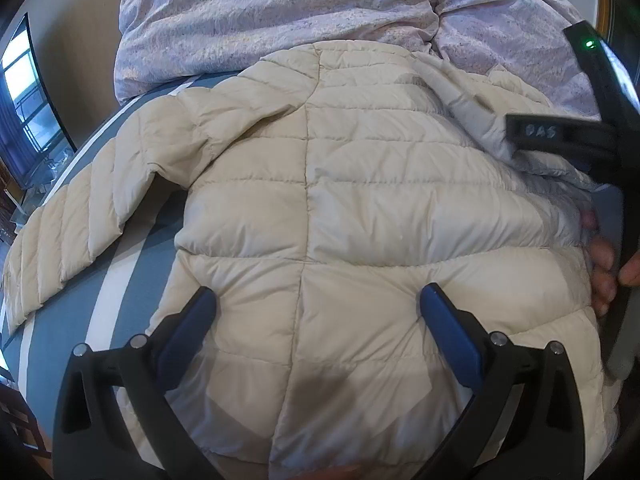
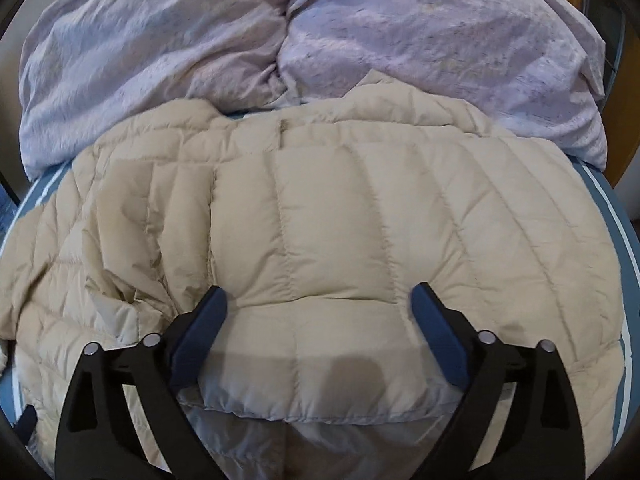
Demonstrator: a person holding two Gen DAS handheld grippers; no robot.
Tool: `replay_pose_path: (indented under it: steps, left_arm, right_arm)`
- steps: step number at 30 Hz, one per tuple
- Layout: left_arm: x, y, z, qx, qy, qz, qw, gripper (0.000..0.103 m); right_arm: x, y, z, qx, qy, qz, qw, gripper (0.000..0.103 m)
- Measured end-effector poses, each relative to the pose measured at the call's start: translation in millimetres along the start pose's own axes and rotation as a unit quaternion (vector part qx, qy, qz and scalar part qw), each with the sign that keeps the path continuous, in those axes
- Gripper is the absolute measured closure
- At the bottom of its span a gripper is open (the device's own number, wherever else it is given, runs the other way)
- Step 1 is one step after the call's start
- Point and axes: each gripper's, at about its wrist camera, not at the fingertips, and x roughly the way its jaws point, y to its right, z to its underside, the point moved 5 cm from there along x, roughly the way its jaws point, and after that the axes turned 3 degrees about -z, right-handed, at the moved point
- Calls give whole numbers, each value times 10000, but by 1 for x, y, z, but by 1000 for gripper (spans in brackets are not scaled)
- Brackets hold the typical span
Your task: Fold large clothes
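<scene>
Two grippers over one cream quilted jacket (image 1: 320, 184), spread across a blue-and-white striped bed sheet (image 1: 120, 280). Left gripper (image 1: 316, 312) low over the jacket's lower panels, blue-padded fingers (image 1: 192, 328) spread wide apart, tips resting against the puffy fabric on either side of the centre seam, nothing pinched between. Left sleeve (image 1: 68, 236) stretched out flat toward the bed's edge. Right gripper (image 2: 318, 308) likewise wide open, fingers (image 2: 440, 332) set on the quilted surface with fabric bulging between them, gripping nothing. Grey lining (image 2: 280, 420) exposed at a turned-over edge just below the right gripper. Seen from the left wrist view, right gripper's black body (image 1: 568, 136) at the jacket's far side, with a bare hand (image 1: 604, 264) around its handle. Crumpled lilac duvet (image 2: 200, 60) heaped beyond the collar, touching the jacket's top edge. Window (image 1: 24, 92) off to the far left.
</scene>
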Motion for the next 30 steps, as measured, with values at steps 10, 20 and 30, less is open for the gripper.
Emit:
replay_pose_path:
  steps: [10,20,30]
  left_arm:
    - [0,0,0,-6,2,-3,10000,2]
    - [-13,-16,8,-30,-14,-60,10000,2]
    - [-35,-196,31,-1476,-217,-885,9849,2]
  right_arm:
    - [8,-1,1,-52,-51,134,9999,1]
    - [10,-1,1,39,-76,-40,10000,1]
    - [9,1,1,59,-59,-71,9999,1]
